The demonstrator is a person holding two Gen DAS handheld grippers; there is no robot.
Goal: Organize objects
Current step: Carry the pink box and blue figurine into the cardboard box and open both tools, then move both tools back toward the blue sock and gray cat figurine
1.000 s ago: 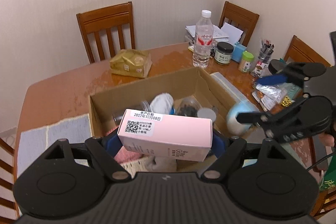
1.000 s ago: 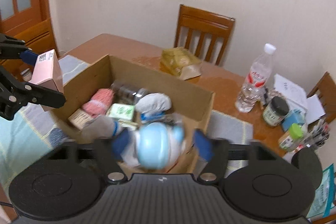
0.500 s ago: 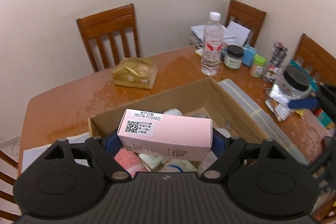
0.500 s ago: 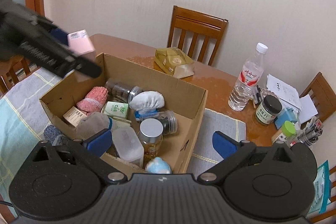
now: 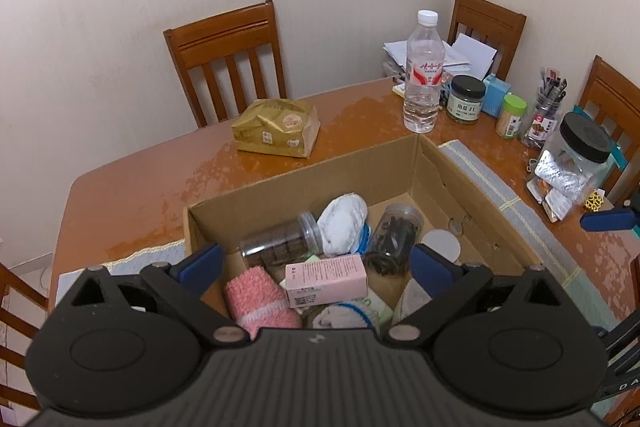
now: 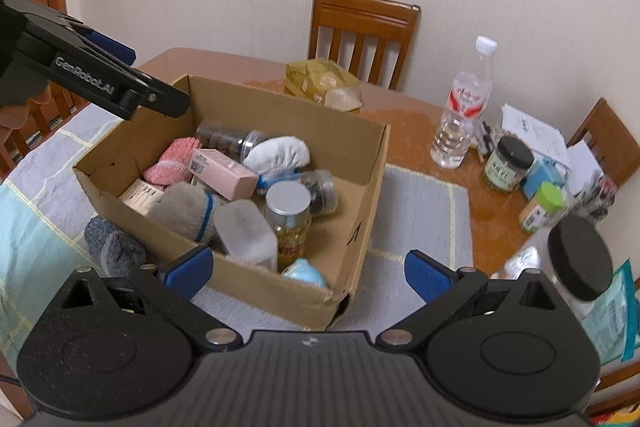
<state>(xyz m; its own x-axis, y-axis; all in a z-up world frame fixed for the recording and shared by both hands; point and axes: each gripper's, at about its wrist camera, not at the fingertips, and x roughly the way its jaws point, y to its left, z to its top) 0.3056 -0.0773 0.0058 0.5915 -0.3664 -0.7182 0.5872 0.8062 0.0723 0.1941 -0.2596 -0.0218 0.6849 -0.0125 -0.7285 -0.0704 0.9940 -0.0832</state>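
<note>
Where the left wrist view looks down past the left gripper (image 5: 316, 261), shows its jaws spread wide and holding nothing, directly over the cardboard box (image 5: 304, 171). Finds the pink carton (image 5: 326, 279) lying loose on the pile inside, just below the claw, long axis running across from one finger towards the other. Places the black-lidded jar (image 5: 580, 151) upright on the table (image 5: 160, 187) far to the right, outside the box and well apart from this claw.

Turning to the right wrist view, shows the right gripper (image 6: 308, 269) likewise spread and empty, over the box's near corner. Puts the jar just beside its right finger, outside the gap. Judges the right hand the nearer: if the jar goes next, calls for a swing rightward to bring it between the fingers.
</note>
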